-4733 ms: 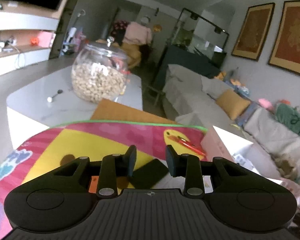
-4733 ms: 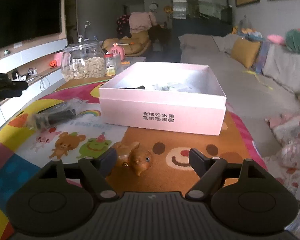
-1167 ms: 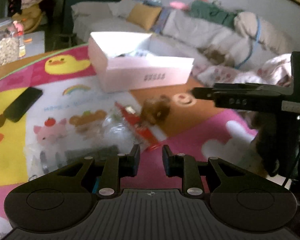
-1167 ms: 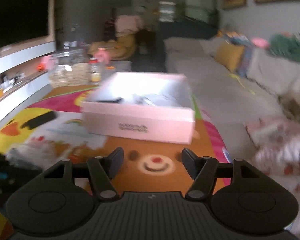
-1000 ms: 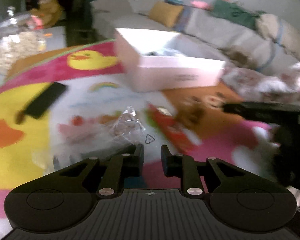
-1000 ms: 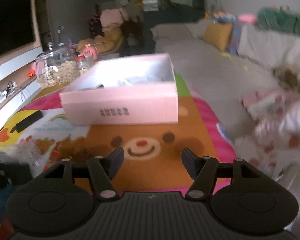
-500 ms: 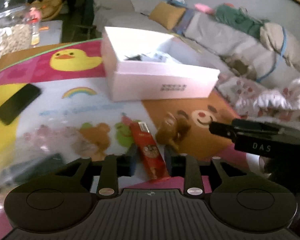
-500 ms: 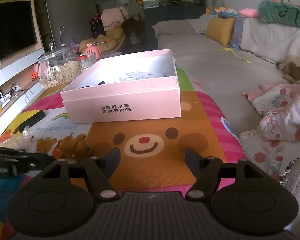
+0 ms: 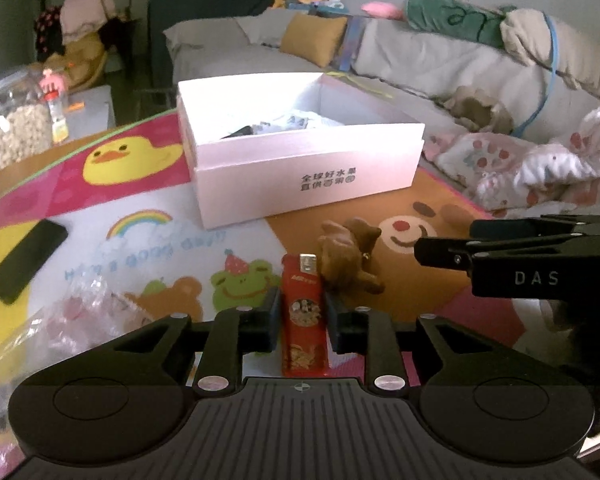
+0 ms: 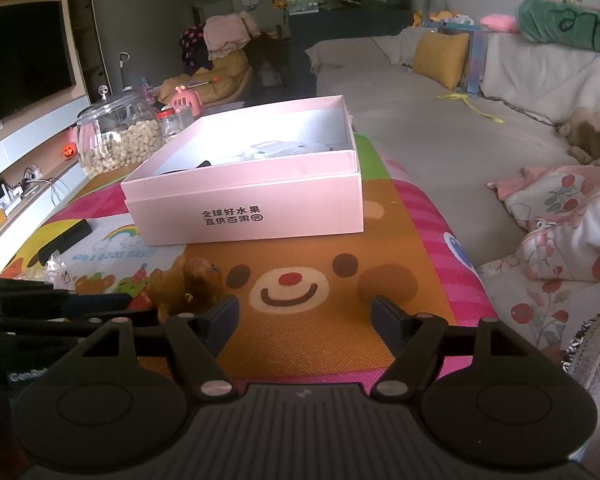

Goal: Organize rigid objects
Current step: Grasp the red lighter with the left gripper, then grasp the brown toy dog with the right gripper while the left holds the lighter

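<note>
**Lighter lined up between the left fingers, box straight ahead**

Lighter (image 9: 303, 312) is the thing to watch here. It's a red one with a metal top, lying flat on the play mat (image 9: 148, 248), and its long axis runs pretty much straight along the left tool (image 9: 302, 320), metal end pointing away toward the pink box (image 9: 300, 176). The left tool's fingers sit on either side of it, narrowed to about the lighter's width. Can't honestly tell if the pads are pressing on it yet or just flanking it, it looks very close either way.

Just past the lighter on the box side, a touch to the right, is a little brown animal figurine (image 9: 350, 258), sitting right beside the metal end, maybe touching. That's the bit I'd worry about: lifting the lighter could nudge it.

The box is open-topped with a few things already inside, so I'd guess the lighter goes in there next, a lift and a forward carry.

The right tool (image 10: 305, 314) is wide open with nothing in it, hovering over the bear face on the mat, nearer the figurine than the lighter. So left has the lighter and right looks free for the figurine.

Further from the box: a dark phone-like slab (image 9: 24, 262) and some crinkly clear plastic (image 9: 72, 316) off to the left.
</note>
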`<state>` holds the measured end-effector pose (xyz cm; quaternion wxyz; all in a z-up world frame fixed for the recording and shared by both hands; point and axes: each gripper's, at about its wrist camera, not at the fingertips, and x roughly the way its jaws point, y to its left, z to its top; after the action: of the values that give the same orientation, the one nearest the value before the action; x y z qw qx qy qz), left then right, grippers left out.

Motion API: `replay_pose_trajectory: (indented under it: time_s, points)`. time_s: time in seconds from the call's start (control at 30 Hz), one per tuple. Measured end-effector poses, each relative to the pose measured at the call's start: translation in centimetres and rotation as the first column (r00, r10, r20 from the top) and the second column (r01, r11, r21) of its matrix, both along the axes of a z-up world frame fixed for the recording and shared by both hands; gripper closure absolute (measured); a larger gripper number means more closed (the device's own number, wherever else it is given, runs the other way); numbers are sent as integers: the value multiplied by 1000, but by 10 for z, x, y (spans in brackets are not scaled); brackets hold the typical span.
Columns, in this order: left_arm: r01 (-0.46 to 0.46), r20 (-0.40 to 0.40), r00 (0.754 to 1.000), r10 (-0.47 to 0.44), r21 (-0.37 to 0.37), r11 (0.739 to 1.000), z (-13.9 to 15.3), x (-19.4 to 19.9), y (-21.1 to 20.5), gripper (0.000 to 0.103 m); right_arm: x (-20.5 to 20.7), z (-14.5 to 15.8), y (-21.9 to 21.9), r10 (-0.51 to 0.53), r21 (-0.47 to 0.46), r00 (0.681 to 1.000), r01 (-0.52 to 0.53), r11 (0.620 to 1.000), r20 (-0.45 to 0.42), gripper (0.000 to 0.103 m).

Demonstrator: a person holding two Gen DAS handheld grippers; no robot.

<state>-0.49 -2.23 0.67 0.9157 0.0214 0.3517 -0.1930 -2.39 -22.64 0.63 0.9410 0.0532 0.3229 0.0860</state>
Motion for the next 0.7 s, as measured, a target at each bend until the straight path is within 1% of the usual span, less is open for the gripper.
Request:
replay_pose_trajectory:
  time_s: [0.07,0.17,0.23,0.33,0.37,0.43,0.5,0.57,0.63,0.7]
  points:
    - [3,-7,1000,-3,-19,1000,1,-5,9,76,0,0,0,1,0,1000,-1,1000,-1,28]
    - [-5,-14,1000,5,-13,1000,2,-16,23,76,1,0,1,4,-5,1000,-4,1000,-5,28]
    - [-14,-28,1000,13,-22,1000,2,-24,35,76,1,0,2,8,-11,1000,-9,1000,-7,28]
    - [-20,-76,997,13,-89,996,2,-33,58,76,-1,2,5,56,-10,998,-56,998,0,28]
    - [-25,-103,995,12,-131,991,2,-34,65,76,-2,3,7,86,-6,996,-86,996,1,28]
    - [-40,-131,991,15,-194,980,0,-35,74,76,-3,6,16,156,-2,988,-156,988,2,28]
    - [-59,-147,989,25,-236,970,-2,-34,79,76,-3,10,31,207,-30,978,-207,978,9,28]
    - [-63,-150,988,28,-236,970,-2,-34,78,77,0,13,50,250,-83,968,-248,965,16,28]
    - [-65,-136,990,35,-223,973,-2,-36,75,77,8,13,68,265,-155,964,-261,953,8,28]
    - [-69,-116,992,46,-203,977,-2,-38,71,77,20,10,77,260,-178,966,-257,950,-9,28]
